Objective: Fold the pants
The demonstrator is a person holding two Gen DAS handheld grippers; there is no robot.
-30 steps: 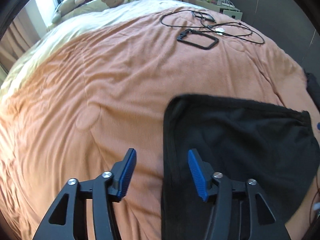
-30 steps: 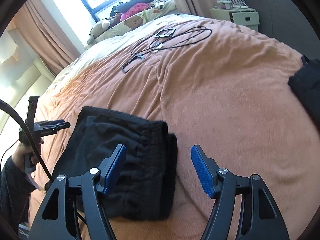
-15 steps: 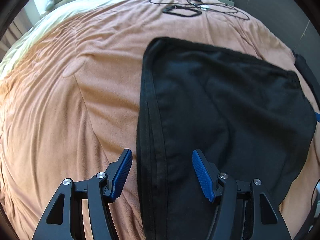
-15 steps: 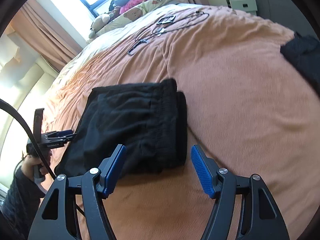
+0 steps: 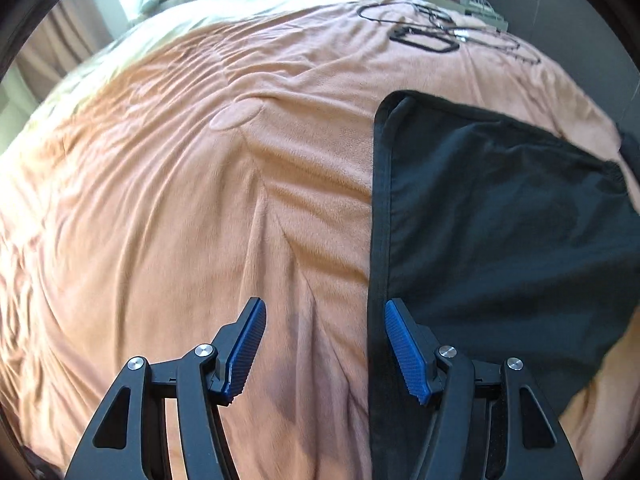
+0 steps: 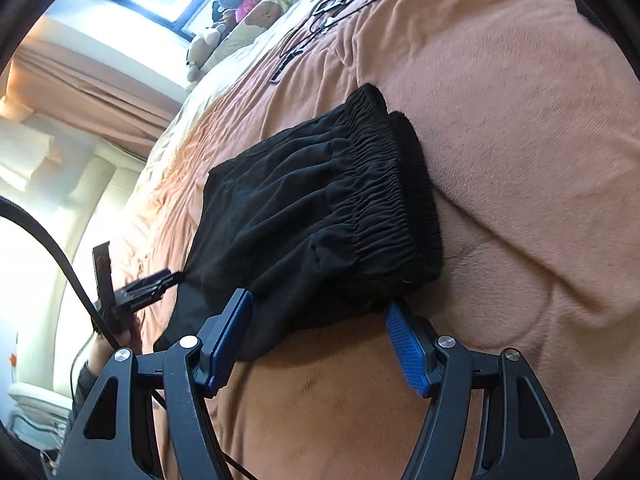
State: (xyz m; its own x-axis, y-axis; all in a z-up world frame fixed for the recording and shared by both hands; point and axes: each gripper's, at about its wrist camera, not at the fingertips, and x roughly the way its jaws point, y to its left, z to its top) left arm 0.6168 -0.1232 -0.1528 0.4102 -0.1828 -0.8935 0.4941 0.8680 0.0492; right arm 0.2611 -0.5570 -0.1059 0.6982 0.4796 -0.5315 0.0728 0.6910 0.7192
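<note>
Black pants (image 5: 500, 216) lie folded on the orange blanket; their left edge runs down just beside the right finger of my left gripper (image 5: 324, 344), which is open and empty over the blanket. In the right wrist view the folded pants (image 6: 320, 204) show their elastic waistband (image 6: 384, 184) on the right. My right gripper (image 6: 320, 336) is open and empty, its fingertips at the near edge of the pants. The left gripper (image 6: 148, 280) also shows at the pants' left edge.
The orange blanket (image 5: 180, 208) covers the bed. Black cables and a frame-like object (image 5: 432, 36) lie at the far end. Pillows and plush toys (image 6: 256, 8) sit by the window. Another dark garment (image 5: 630, 148) lies at the right edge.
My left gripper has shifted left, so the pants edge now lies by its right finger instead of between the fingers. My right gripper has tilted and come closer to the pants.
</note>
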